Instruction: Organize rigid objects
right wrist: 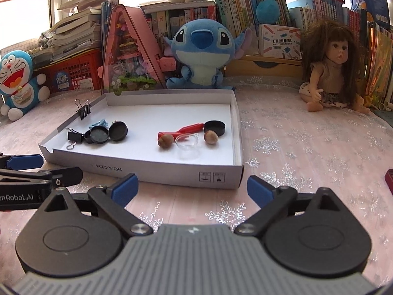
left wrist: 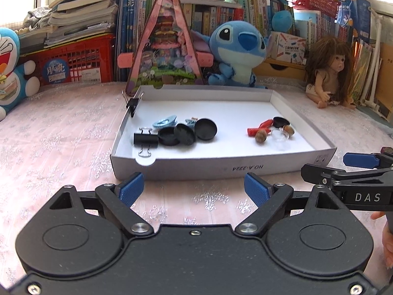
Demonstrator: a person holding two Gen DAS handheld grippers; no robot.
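Observation:
A shallow white cardboard tray (left wrist: 221, 169) (right wrist: 147, 169) lies on the pink cloth. On its left side sit a black binder clip (left wrist: 145, 139) (right wrist: 75, 136), three black round lids (left wrist: 186, 132) (right wrist: 108, 132) and a light blue clip (left wrist: 165, 121). On its right side lie a red piece (left wrist: 260, 126) (right wrist: 181, 130), two brown nuts (left wrist: 260, 136) (right wrist: 165, 140), a clear glass piece (left wrist: 278, 137) (right wrist: 188, 143) and another black lid (left wrist: 281, 122) (right wrist: 215, 126). A second binder clip (left wrist: 132, 104) (right wrist: 83, 110) grips the left wall. My left gripper (left wrist: 194, 189) and right gripper (right wrist: 192, 189) are open and empty just before the tray's near wall.
Behind the tray stand a pink triangular display (left wrist: 164, 49), a blue plush (left wrist: 235, 49) and a doll (left wrist: 329, 71). A Doraemon plush (left wrist: 12, 73) and a red crate (left wrist: 73, 61) are at the left. Books fill the back. A dark red object (right wrist: 389, 179) lies at the right edge.

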